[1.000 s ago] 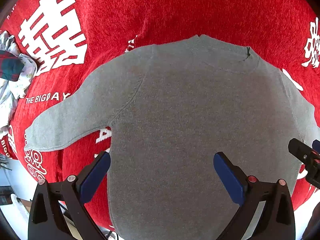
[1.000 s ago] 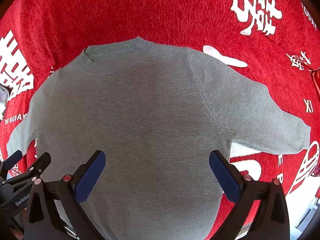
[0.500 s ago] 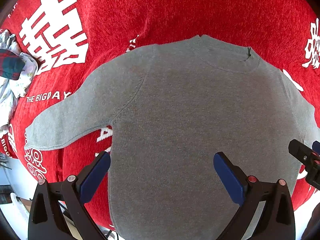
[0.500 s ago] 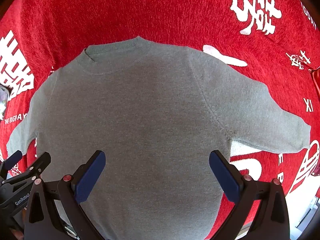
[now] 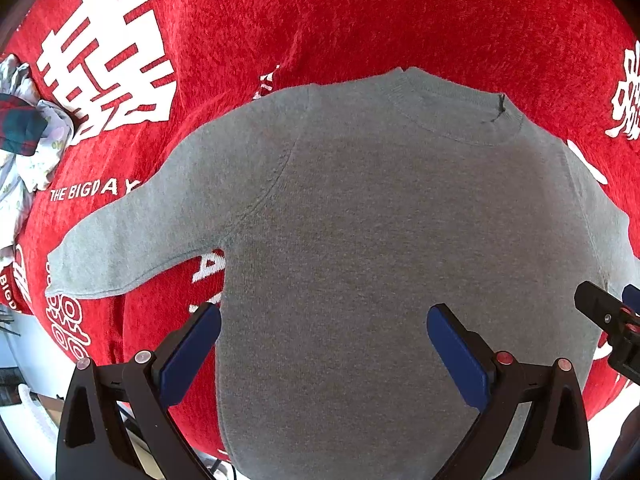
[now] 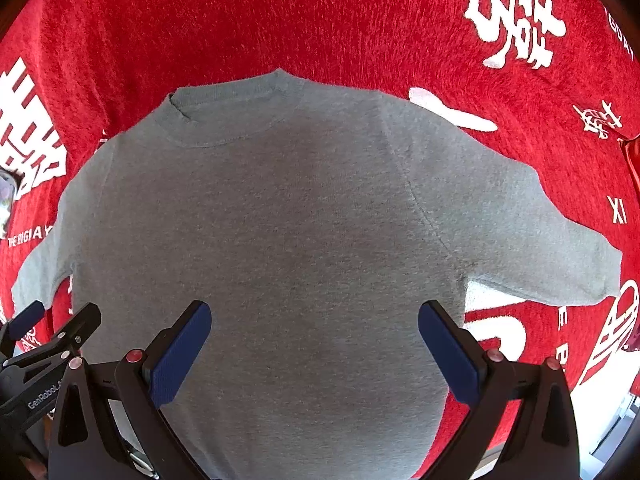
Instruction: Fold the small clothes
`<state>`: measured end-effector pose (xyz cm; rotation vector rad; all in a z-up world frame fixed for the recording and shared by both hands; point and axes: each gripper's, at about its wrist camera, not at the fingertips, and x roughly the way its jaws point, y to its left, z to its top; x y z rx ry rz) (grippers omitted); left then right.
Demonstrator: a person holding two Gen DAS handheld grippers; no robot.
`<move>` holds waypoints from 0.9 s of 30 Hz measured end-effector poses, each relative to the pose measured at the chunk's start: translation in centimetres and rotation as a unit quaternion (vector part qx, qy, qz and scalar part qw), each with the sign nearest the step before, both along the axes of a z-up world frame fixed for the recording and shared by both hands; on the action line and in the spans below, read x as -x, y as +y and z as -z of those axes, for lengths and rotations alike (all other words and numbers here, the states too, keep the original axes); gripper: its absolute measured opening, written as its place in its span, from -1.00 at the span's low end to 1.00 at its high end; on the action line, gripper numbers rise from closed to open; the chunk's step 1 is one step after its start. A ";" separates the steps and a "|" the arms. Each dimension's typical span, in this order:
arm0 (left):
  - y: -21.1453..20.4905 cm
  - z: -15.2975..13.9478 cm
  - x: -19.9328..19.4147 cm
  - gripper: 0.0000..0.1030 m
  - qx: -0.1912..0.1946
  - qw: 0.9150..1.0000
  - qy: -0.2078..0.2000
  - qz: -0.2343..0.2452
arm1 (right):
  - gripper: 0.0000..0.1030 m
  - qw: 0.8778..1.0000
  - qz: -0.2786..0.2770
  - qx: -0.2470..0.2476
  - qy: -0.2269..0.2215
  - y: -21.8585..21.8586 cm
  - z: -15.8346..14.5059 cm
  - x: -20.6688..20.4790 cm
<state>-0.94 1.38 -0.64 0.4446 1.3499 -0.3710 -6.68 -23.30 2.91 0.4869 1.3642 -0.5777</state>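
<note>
One grey sweater (image 5: 360, 240) is seen on one red cloth (image 5: 360, 20); two grippers, left (image 5: 324, 344) and right (image 6: 314, 340), are counted, plus one crumpled garment pile (image 5: 24, 140).

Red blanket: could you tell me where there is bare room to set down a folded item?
The red blanket is bare beyond the grey sweater's collar. There is also room right of the right sleeve. It is crowded at the left edge, where a heap of clothes lies beside the left sleeve.
</note>
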 end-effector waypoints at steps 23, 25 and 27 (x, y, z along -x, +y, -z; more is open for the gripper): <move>0.9 0.3 -0.8 1.00 0.006 1.000 0.003 -0.005 | 1.00 1.000 -0.007 0.004 0.005 0.4 -0.1 -0.9; 1.0 0.3 -0.9 1.00 0.008 1.000 0.004 -0.006 | 1.00 1.000 -0.008 0.005 0.006 0.4 -0.1 -1.0; 1.1 0.4 -1.0 1.00 0.009 1.000 0.004 -0.007 | 1.00 1.000 -0.008 0.007 0.006 0.5 -0.1 -1.0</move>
